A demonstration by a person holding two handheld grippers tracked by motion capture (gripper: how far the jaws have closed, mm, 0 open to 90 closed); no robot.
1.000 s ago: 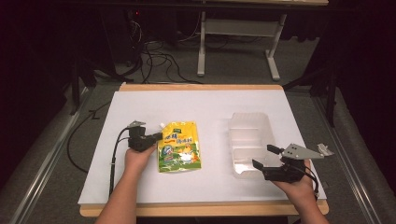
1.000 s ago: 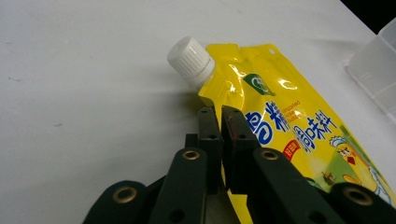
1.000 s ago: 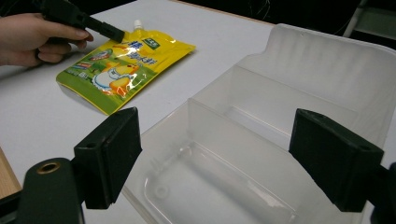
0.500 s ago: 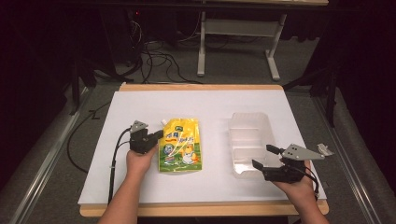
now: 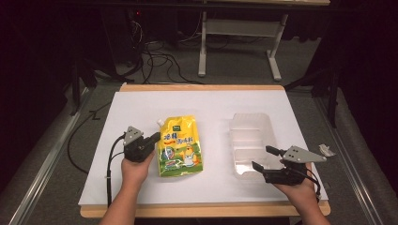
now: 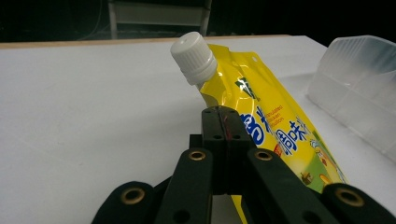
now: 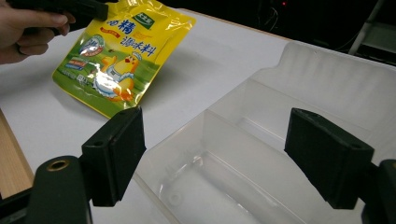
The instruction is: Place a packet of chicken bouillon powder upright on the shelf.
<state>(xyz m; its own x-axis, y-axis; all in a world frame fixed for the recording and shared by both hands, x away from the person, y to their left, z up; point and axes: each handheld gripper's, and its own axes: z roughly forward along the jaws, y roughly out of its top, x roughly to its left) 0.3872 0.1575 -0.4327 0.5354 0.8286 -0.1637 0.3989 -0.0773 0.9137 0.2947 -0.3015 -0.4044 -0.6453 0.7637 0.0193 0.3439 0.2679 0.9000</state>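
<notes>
Left gripper [image 5: 151,139] jaws clamp the yellow spouted foil pouch [image 5: 180,145] edge, lifting begun; right gripper [image 5: 263,157] jaws wide at the empty clear plastic tray [image 5: 248,123]; transfer outstanding.

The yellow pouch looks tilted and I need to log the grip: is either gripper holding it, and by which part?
The left gripper is shut on the yellow pouch, pinching its side edge just below the white cap. The right gripper is open, holding nothing.
</notes>
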